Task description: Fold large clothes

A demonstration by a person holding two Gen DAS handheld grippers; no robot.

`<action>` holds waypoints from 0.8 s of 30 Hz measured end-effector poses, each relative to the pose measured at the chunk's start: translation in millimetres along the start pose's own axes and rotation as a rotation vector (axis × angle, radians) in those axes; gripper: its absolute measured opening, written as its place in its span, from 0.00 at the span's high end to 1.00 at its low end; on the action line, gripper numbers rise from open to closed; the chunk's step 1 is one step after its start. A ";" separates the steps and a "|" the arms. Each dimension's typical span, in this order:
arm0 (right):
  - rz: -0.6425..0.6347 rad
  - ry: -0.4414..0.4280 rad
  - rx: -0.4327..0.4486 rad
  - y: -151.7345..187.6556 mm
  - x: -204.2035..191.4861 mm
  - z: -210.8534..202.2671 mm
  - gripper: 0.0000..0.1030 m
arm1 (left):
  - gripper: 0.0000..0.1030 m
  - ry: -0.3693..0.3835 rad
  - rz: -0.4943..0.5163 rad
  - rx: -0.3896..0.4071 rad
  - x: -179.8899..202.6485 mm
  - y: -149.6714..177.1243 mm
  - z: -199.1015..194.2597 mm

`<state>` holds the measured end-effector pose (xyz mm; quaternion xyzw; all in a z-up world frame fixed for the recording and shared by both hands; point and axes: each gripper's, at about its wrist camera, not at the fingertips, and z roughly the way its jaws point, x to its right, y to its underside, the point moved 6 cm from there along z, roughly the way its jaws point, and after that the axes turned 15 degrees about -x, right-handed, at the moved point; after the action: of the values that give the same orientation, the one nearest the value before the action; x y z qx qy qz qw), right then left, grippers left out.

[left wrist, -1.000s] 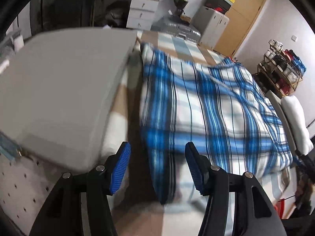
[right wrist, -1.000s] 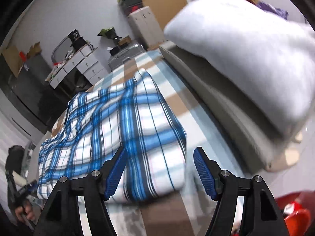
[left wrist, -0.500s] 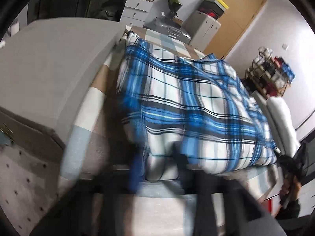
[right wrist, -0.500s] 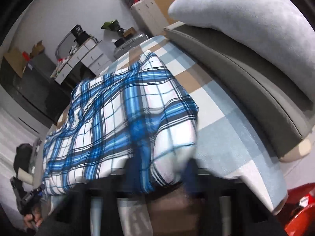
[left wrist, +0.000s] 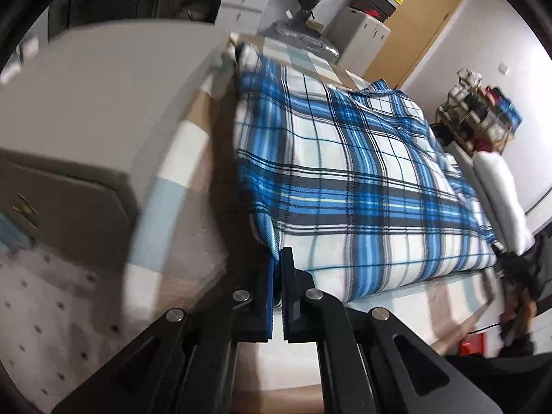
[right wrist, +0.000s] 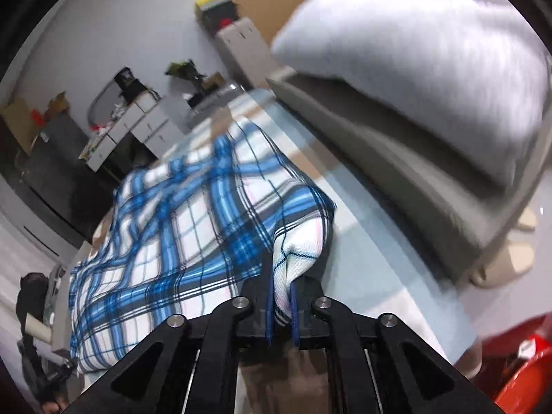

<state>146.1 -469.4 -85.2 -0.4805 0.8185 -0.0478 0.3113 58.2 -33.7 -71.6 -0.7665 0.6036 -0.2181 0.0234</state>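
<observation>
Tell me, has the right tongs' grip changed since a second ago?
Yes. The right tongs stood open around the plaid cloth's corner; their jaws have just been closing and now pinch that corner, near the grey cushion.

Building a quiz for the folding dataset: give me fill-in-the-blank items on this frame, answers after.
1. The plaid garment is white, black and ____.
2. The left gripper is shut on the garment's near ____.
3. The cloth bunched between the pads of the right gripper is mostly ____.
4. In the left wrist view, the door behind the bed is made of ____.

Answers: blue; corner; white; wood
</observation>
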 end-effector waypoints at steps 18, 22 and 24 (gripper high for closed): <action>-0.338 0.104 0.152 -5.2 -113.1 -35.9 0.33 | 0.58 0.079 0.035 0.181 64.2 -57.9 -24.1; -0.443 0.245 0.207 -3.8 -137.2 -37.4 0.24 | 0.52 0.077 0.196 0.157 116.2 -69.0 -6.1; -0.441 0.221 0.200 -4.0 -135.6 -37.0 0.24 | 0.52 0.052 0.259 0.149 130.7 -72.2 2.5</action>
<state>175.3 -369.0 8.8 -0.6061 0.7141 -0.2472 0.2480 148.2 -137.1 -12.2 -0.6726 0.6799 -0.2771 0.0923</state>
